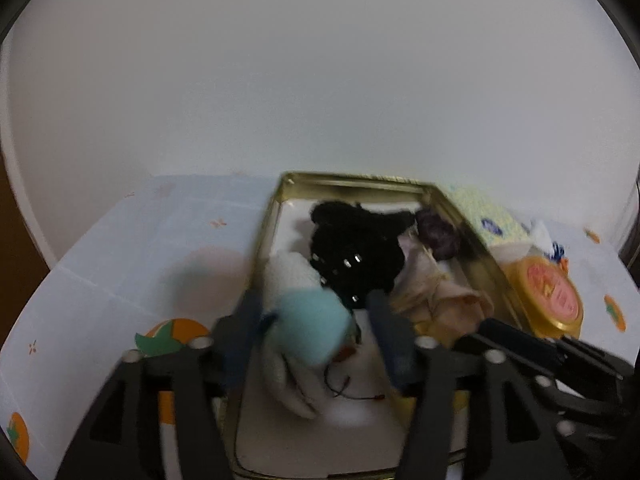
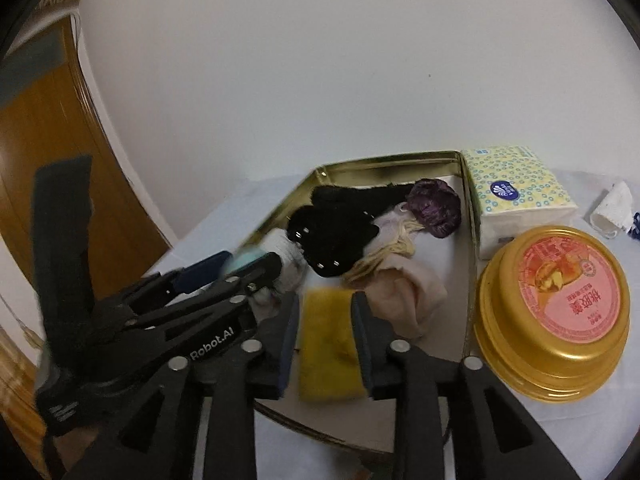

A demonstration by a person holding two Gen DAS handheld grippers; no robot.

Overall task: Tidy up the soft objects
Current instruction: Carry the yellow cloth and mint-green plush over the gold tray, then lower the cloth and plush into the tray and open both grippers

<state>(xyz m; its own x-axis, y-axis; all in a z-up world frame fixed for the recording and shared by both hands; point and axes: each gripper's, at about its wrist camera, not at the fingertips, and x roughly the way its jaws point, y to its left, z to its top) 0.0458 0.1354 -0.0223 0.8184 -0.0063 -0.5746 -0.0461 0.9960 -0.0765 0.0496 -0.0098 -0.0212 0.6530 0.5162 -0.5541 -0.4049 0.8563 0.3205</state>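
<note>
A gold metal tin (image 1: pixel 276 216) (image 2: pixel 472 240) holds soft things: a black studded cloth (image 1: pixel 352 248) (image 2: pixel 340 236), a purple cloth ball (image 1: pixel 438 232) (image 2: pixel 434 208) and a beige cloth (image 1: pixel 436 292) (image 2: pixel 404 296). My left gripper (image 1: pixel 312 312) is shut on a pale blue and white soft toy (image 1: pixel 308 328) over the tin's near left part; it shows in the right wrist view (image 2: pixel 248 264). My right gripper (image 2: pixel 325 312) is shut on a yellow sponge (image 2: pixel 328 344) over the tin's near end.
A gold round container with a pink lid (image 2: pixel 560 312) (image 1: pixel 548 296) stands right of the tin. A tissue pack (image 2: pixel 516 192) (image 1: pixel 488 216) lies behind it. A crumpled white cloth (image 2: pixel 612 208) lies far right. The tablecloth (image 1: pixel 120 264) has orange fruit prints. A wooden door (image 2: pixel 48 152) is at left.
</note>
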